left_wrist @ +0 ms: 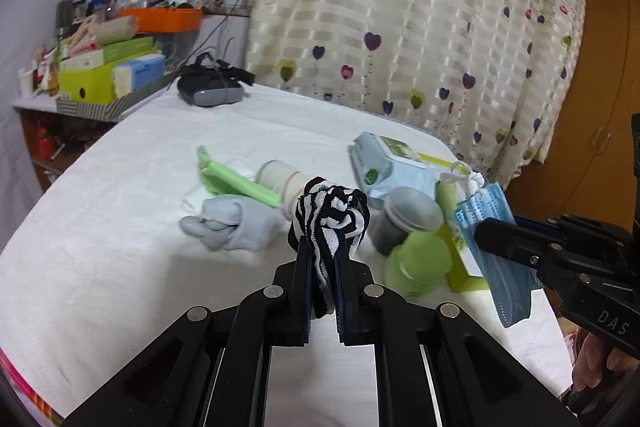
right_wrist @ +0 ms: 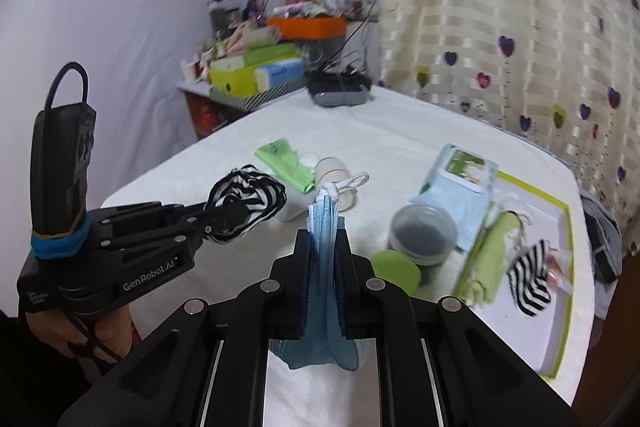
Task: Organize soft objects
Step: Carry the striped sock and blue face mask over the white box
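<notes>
The left hand-held gripper is clamped on a bunched black-and-white striped cloth, held above the white table. The right hand-held gripper is clamped on a stack of blue face masks, near a dark-filled jar and a green-rimmed tray on the right.

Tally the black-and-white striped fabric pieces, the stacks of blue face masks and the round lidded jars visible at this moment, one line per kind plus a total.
Black-and-white striped fabric pieces: 2, one held in the left gripper, striped piece, and one in the white tray, striped piece
Blue face masks stack: 1, held in the right gripper
Round lidded jars: 2, grey jar and green jar
Total: 5
</notes>
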`<act>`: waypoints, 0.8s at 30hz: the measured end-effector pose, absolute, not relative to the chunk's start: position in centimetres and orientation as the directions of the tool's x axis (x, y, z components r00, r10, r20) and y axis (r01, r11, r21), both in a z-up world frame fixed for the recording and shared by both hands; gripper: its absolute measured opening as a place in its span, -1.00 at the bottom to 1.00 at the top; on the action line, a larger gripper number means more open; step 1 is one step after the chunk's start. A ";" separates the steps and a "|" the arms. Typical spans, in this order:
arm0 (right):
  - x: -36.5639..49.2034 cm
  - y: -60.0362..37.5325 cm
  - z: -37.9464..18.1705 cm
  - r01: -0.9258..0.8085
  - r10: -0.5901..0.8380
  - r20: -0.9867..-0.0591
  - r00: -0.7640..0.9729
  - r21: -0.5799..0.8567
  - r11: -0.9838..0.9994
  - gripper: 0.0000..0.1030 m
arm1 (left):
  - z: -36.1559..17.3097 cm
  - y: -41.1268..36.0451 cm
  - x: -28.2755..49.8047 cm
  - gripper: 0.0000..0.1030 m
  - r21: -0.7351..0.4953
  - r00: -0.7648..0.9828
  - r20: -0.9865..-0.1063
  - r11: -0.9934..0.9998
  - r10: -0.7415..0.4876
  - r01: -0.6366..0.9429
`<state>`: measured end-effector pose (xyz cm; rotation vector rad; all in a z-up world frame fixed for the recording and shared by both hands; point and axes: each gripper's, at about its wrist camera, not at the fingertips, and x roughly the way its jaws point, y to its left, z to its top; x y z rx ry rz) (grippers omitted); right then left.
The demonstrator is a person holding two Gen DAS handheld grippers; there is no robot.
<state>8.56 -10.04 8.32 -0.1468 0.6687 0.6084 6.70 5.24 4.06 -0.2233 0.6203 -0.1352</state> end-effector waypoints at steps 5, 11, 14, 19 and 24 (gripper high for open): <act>7.5 -12.3 8.8 -0.530 0.474 -0.586 0.657 0.087 0.844 -0.78 | 4.6 3.6 6.6 -0.83 -0.240 0.806 -0.553 0.967 -0.213 0.092; 7.2 -14.6 8.7 -0.480 0.456 -0.570 0.683 0.121 0.869 -0.78 | 5.2 1.7 6.6 -0.83 -0.236 0.802 -0.547 0.963 -0.242 0.129; 7.2 -15.5 8.7 -0.461 0.448 -0.565 0.693 0.130 0.878 -0.78 | 5.4 1.0 6.7 -0.83 -0.233 0.799 -0.544 0.961 -0.255 0.148; 7.2 -16.4 8.7 -0.447 0.444 -0.558 0.702 0.140 0.883 -0.78 | 5.7 -0.1 6.7 -0.83 -0.228 0.795 -0.543 0.959 -0.270 0.170; 7.2 -17.2 8.6 -0.435 0.440 -0.554 0.707 0.150 0.888 -0.78 | 5.8 -1.3 6.9 -0.83 -0.218 0.791 -0.543 0.957 -0.281 0.190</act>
